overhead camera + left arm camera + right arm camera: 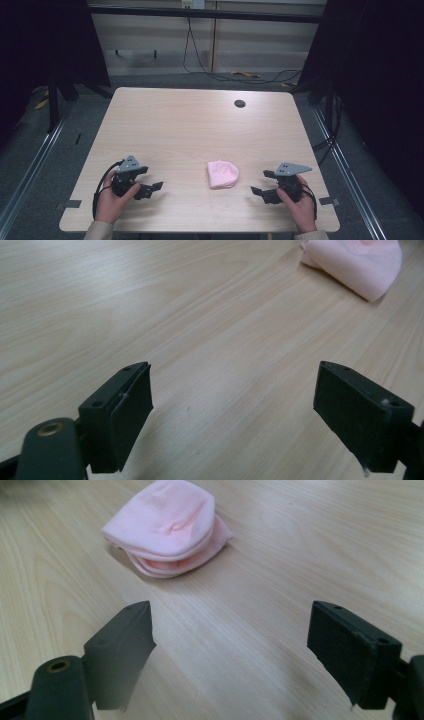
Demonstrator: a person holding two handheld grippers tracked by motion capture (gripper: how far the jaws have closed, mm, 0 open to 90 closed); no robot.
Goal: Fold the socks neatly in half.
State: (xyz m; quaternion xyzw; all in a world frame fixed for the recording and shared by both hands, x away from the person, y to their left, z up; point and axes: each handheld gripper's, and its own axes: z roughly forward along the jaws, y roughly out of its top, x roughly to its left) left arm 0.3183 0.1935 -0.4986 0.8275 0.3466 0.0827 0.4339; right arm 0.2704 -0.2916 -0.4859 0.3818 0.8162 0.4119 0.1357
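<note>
A small pink folded cloth (222,173), like a baby hat folded in layers, lies on the light wooden table (200,130) near its front edge. To the cloth's left my left gripper (152,189) rests low over the table, open, with bare wood between its jaws. The left gripper view has the cloth (357,262) at the upper right, well beyond the left gripper (232,415). My right gripper (264,184) sits to the cloth's right, open and empty. From the right gripper (230,650) the cloth (167,527) lies ahead and a little left.
A round cable hole (239,103) marks the table's far right part. Black curtains and metal floor rails flank the table. Cables (210,70) trail over the floor behind it.
</note>
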